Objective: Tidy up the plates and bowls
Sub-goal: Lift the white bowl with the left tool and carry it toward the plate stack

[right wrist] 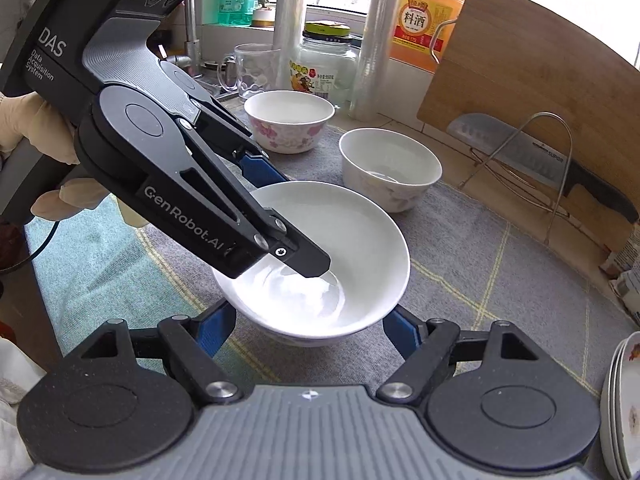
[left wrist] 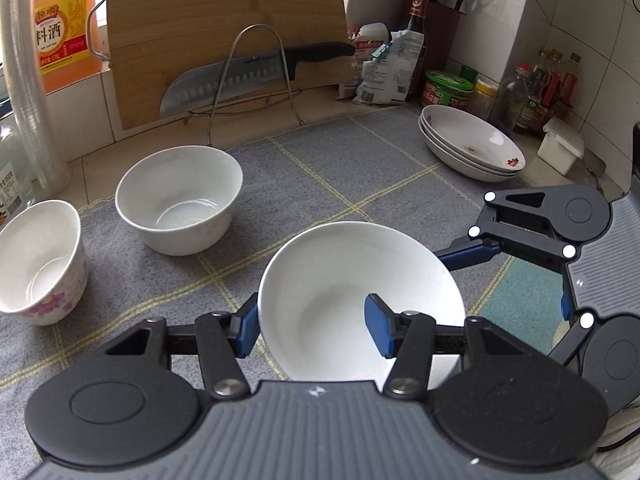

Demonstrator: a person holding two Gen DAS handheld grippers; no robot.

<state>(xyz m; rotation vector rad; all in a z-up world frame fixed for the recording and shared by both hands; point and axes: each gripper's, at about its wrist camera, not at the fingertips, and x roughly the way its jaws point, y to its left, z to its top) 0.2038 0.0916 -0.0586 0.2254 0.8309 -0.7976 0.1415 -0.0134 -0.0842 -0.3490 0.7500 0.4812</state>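
A plain white bowl (left wrist: 344, 280) (right wrist: 320, 240) hangs tilted just above the grey checked mat (left wrist: 360, 168). My left gripper (left wrist: 311, 330) is shut on its near rim, one pad outside and one inside; in the right wrist view one of its fingers (right wrist: 304, 258) reaches into the bowl. My right gripper (right wrist: 308, 328) clamps the bowl's lower wall from both sides, and one of its fingers (left wrist: 468, 255) shows touching the bowl. A second plain white bowl (left wrist: 180, 200) (right wrist: 390, 168) and a floral bowl (left wrist: 40, 260) (right wrist: 288, 120) stand upright on the mat. Stacked plates (left wrist: 472, 144) (right wrist: 624, 408) sit at the right.
A large knife (left wrist: 256, 76) rests in a wire rack (right wrist: 520, 160) against a wooden cutting board (left wrist: 224, 20). Bottles, jars and bags line the tiled back wall. A glass jar (right wrist: 328, 64) and mug stand behind the floral bowl. A gloved hand (right wrist: 52, 128) holds the left gripper.
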